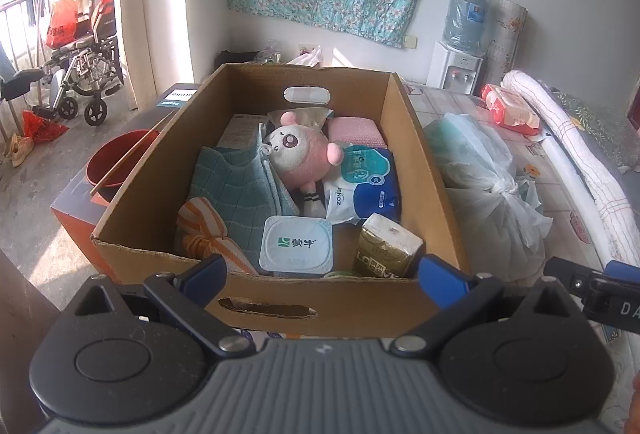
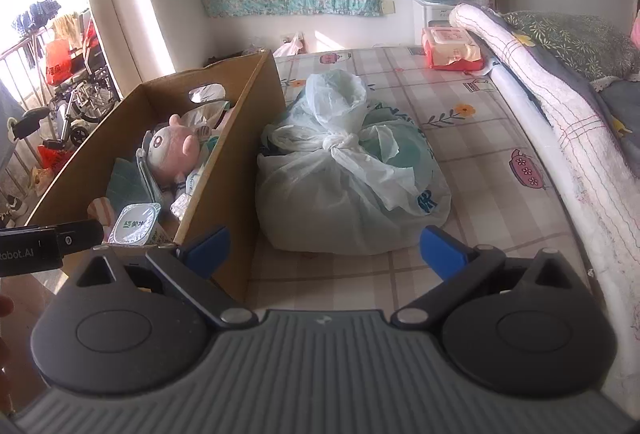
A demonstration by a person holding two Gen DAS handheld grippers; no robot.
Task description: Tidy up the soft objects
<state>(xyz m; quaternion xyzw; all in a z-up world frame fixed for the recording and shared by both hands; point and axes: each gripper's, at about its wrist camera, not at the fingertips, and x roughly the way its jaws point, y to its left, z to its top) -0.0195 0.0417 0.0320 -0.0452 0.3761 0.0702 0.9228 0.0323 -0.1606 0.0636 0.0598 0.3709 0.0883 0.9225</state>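
Your left gripper (image 1: 322,268) is released, blue-padded fingers spread wide and holding nothing, poised at the near wall of the open brown cardboard box (image 1: 132,190). Your right gripper (image 2: 324,248) is likewise spread and empty, low over the checked, flower-printed bed sheet (image 2: 472,194), its left finger by the box's near right corner. Inside the box, nearest you at 6 o'clock, lies a white square yogurt tub with green lettering (image 1: 296,244); at 5 o'clock a gold-wrapped tissue pack (image 1: 386,246) stands on end against the near wall; at 7 o'clock sits an orange-and-white striped cloth bundle (image 1: 208,230). Behind that, a folded teal waffle-weave towel (image 1: 236,186) lies at the box's left, touching the pink-and-white round plush toy (image 1: 298,154) at the centre. A blue-and-white plastic pouch (image 1: 364,180) rests at 3 o'clock beside the plush, with a pink folded cloth (image 1: 354,130) beyond it at 1 o'clock. Outside the box, just right of it on the sheet, a knotted pale-green translucent plastic bag (image 2: 352,182), stuffed full, sits between your right fingers' line of sight. Farther, at 1 o'clock, a red-and-white wipes pack (image 2: 452,48) lies near the rolled white quilt (image 2: 560,106).
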